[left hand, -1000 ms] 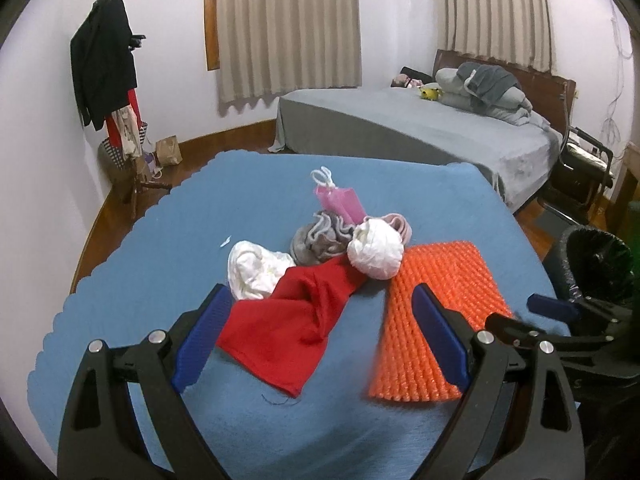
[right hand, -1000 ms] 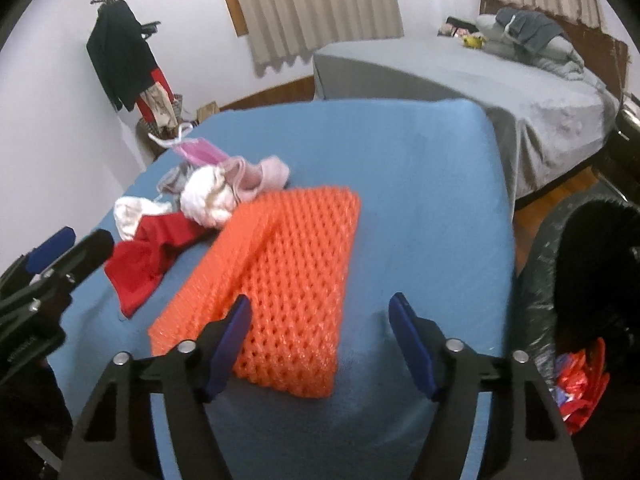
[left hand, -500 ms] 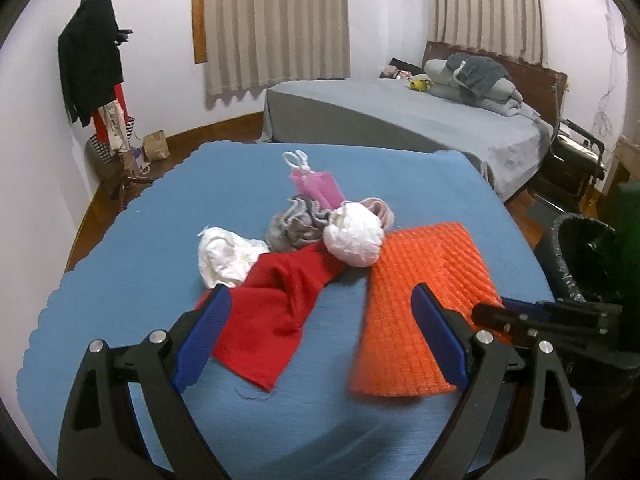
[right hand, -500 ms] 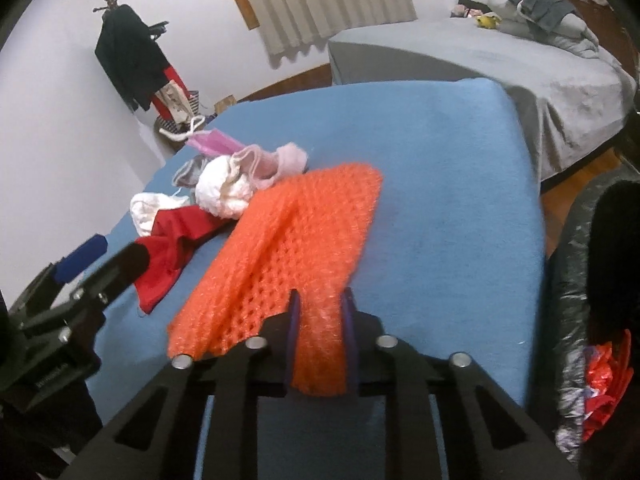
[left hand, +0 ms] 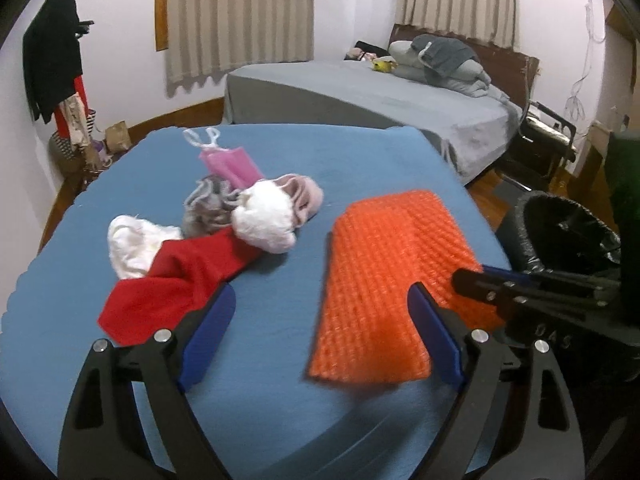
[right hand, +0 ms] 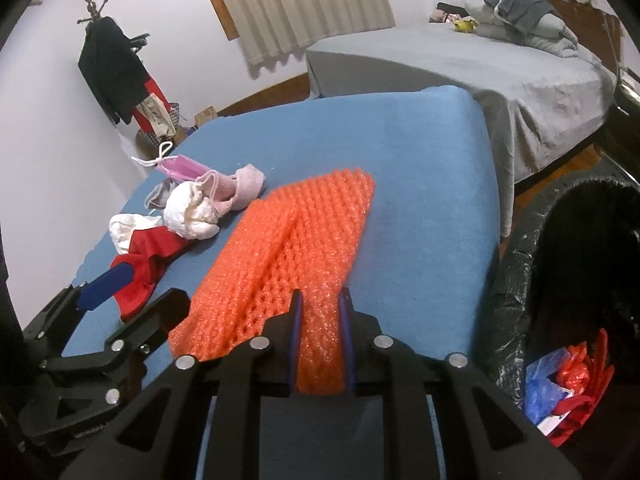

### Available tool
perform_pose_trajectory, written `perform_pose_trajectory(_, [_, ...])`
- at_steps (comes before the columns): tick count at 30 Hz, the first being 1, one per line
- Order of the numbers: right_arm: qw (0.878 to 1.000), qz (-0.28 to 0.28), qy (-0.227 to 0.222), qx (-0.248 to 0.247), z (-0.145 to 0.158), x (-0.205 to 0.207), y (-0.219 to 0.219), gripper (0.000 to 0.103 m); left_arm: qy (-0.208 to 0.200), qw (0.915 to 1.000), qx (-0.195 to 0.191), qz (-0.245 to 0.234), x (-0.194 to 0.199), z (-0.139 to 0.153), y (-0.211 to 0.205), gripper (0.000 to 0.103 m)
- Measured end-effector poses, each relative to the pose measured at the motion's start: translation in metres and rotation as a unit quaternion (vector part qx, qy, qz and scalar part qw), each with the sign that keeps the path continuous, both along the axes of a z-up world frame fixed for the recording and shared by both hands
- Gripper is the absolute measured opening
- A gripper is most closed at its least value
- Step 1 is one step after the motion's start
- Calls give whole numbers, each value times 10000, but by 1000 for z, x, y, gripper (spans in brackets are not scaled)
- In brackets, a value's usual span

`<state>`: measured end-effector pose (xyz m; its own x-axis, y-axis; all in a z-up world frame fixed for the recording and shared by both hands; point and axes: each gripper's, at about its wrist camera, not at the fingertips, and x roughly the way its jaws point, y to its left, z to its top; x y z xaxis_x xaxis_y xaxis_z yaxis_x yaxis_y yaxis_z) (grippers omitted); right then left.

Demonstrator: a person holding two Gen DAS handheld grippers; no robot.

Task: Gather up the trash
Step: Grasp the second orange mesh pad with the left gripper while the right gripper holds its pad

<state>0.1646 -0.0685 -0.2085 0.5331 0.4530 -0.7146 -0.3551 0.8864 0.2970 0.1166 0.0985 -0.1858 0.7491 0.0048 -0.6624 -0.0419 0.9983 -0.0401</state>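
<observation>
Jaws pinching knobbly orange foam netting (right hand: 320, 240)

left claw (left hand: 322, 336): black frame, blue pads, silver screws | right claw (right hand: 320, 344): same build

Right claw (right hand: 320, 312) is clamped tight on the near edge of the orange foam mesh (right hand: 288, 248) (blue pads squeezing both sides). Left claw (left hand: 320, 316) hovers just left of that mesh, pointing downward, jaws wide and closing slightly, nothing gripped.
</observation>
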Motion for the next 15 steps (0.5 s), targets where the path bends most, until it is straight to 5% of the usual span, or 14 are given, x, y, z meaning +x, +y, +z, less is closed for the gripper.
perform_pose_trajectory(10, [9999,41,25,114,-4,1,-6,17,402,9991,-106,-91,13,-19,0,80])
perform_pose_trajectory(15, [9999,42,13,114,-4,1,-6,17,549,9964,-527,-375,17,-25,0,55])
